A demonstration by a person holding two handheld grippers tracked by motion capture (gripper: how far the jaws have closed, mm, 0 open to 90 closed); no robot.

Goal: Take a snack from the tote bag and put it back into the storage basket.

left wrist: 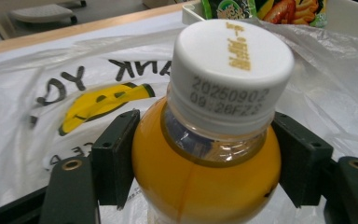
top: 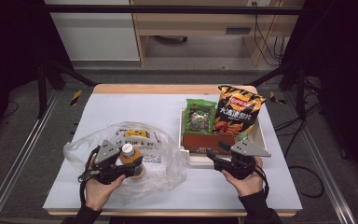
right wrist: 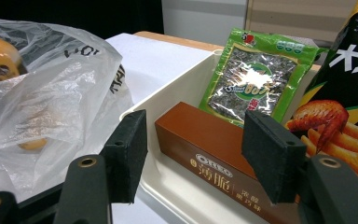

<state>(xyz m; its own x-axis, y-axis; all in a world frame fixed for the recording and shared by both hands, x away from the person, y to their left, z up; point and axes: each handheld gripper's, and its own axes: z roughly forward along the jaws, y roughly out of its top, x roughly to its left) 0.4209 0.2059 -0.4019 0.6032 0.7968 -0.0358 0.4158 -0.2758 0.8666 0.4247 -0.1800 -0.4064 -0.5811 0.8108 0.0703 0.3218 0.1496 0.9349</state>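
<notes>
Packing of snacks from a white tray into a clear plastic bag on the table, judged to be at an early stage. Left gripper, seen in the high view over the bag's near side, with jaws clamped on the shoulder of an orange juice bottle just under its white cap; bottle upright, above the printed smiley face on the bag, apparently at or inside the bag's mouth, though hard to tell through the crumpled film whether already within. Right gripper just in front of the tray's near wall, jaws spread and empty, aimed at the brown Oreo box lying flat along the front of the tray, not yet touching it. Behind the box, upright in the tray, a green seaweed packet and, beside it, a black and orange Lay's chip bag. So far: one item, the bottle, gripped and near or in the bag; no other goods visible inside. Left to do, by this reading: release of the bottle, then transfer of the box, the seaweed and the chips, all three untouched in the tray.
</notes>
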